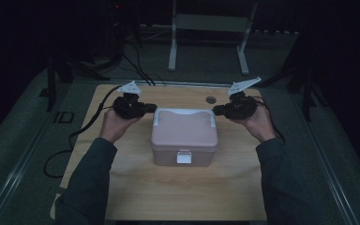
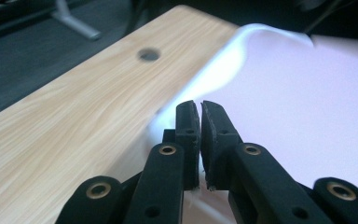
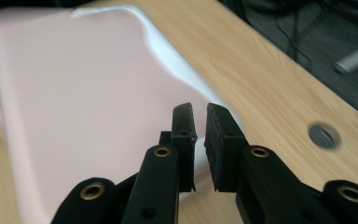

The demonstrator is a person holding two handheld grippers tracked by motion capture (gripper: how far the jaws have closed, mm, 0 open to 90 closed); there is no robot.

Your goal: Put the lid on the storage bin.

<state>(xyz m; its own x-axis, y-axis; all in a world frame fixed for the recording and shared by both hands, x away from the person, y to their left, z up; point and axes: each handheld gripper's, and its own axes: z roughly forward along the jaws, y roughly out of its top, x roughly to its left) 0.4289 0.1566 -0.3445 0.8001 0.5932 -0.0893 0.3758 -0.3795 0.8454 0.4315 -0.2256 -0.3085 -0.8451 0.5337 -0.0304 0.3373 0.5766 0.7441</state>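
A pink box (image 1: 184,136) with a white handle (image 1: 184,112) folded flat along the back of its lid and a white latch (image 1: 183,157) at the front sits in the middle of the wooden table (image 1: 122,187). The left gripper (image 1: 151,107) points at the handle's left end and the right gripper (image 1: 217,110) at its right end, each held by a hand at the box's back corners. In both gripper views the jaws stand nearly pressed together, a thin slit between them, holding nothing and hovering just above the lid's edge. This looks like the approach step; next the jaws would need to spread and take the handle, or drop to the latch.
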